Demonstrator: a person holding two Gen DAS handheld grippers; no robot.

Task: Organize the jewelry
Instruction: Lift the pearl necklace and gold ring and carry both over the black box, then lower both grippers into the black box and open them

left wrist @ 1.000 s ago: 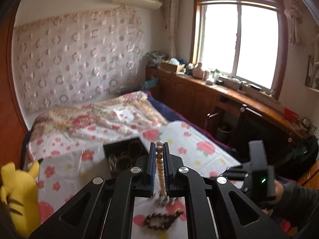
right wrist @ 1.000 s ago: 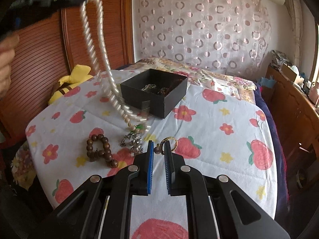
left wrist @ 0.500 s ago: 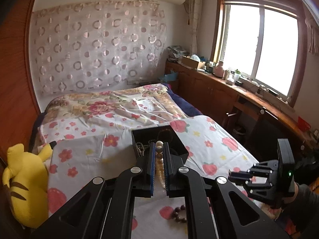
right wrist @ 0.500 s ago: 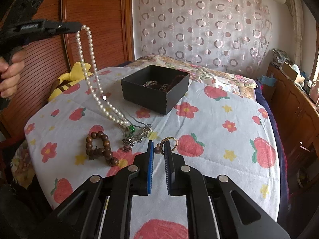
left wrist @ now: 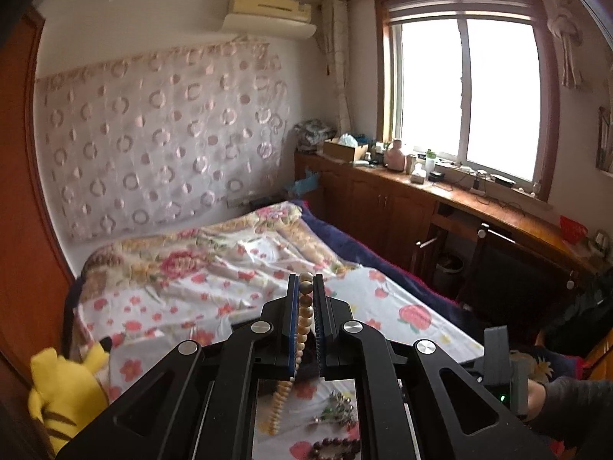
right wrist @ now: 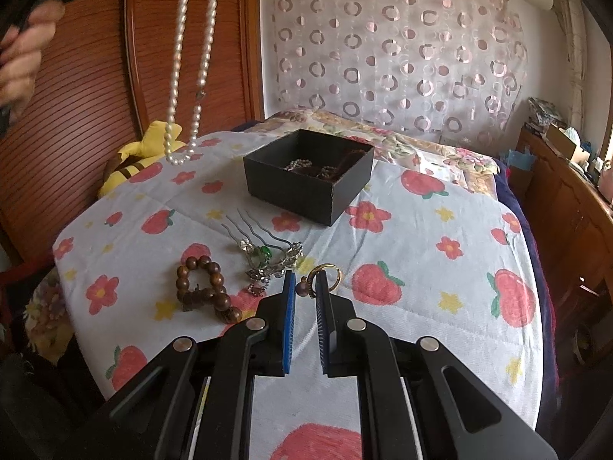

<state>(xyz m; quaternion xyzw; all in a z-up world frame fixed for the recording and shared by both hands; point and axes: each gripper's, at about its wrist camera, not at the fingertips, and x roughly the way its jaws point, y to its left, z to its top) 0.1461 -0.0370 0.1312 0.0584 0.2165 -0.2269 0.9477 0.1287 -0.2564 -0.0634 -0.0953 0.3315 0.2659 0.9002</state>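
Observation:
My left gripper (left wrist: 305,287) is shut on a pearl necklace (left wrist: 302,318), held high in the air. In the right wrist view the necklace (right wrist: 180,76) hangs clear of the bed, left of the black jewelry box (right wrist: 308,176), which holds several pieces. My right gripper (right wrist: 305,287) is empty, its jaws a narrow gap apart, low over the bedspread. Just ahead of it lie a gold ring with a dark bead (right wrist: 325,274), a silver hair comb with a green stone (right wrist: 264,249) and a brown wooden bead bracelet (right wrist: 205,287).
A flowered white bedspread (right wrist: 421,249) covers the bed. A yellow plush toy (right wrist: 134,161) lies at the left edge by a wooden wardrobe (right wrist: 76,96). Wooden cabinets (left wrist: 402,207) run under the window at the right.
My left gripper has risen with the pearl necklace, lifting it off the hair comb and bedspread so it hangs free. The right gripper has held still.

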